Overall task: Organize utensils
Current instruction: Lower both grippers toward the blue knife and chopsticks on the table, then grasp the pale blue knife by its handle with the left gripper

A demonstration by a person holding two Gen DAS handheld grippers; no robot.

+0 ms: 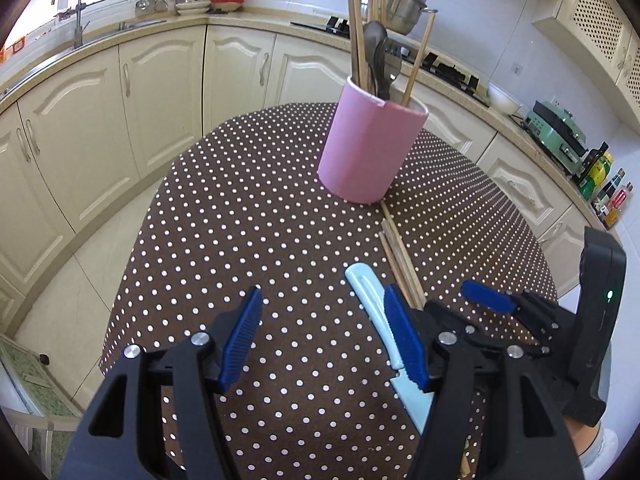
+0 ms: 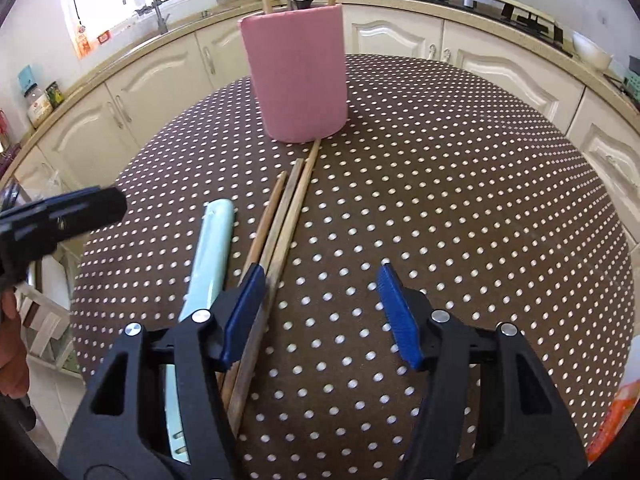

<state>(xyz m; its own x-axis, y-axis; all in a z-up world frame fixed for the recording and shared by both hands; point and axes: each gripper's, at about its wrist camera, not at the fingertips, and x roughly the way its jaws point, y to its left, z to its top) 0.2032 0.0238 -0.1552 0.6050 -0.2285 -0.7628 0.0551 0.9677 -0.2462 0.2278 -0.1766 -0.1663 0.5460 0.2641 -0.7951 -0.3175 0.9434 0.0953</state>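
Both grippers, left (image 1: 322, 334) and right (image 2: 322, 312), hovering jaws apart over loose wooden chopsticks (image 2: 280, 220) and pale-blue plastic knife (image 1: 378, 320); only left view showing steel spoons (image 1: 378, 56) inside pink cylindrical holder (image 1: 370, 148).

Bare tablecloth (image 2: 460, 200) lay open on the right. The pink holder (image 2: 298, 76) blocked the far middle; loose chopsticks (image 2: 280, 220) and a pale knife (image 2: 210, 248) crowded the near left.

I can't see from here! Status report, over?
Left gripper and right gripper open, empty. Loose chopsticks and light-blue knife on table, outside pink holder. Nothing blocking.
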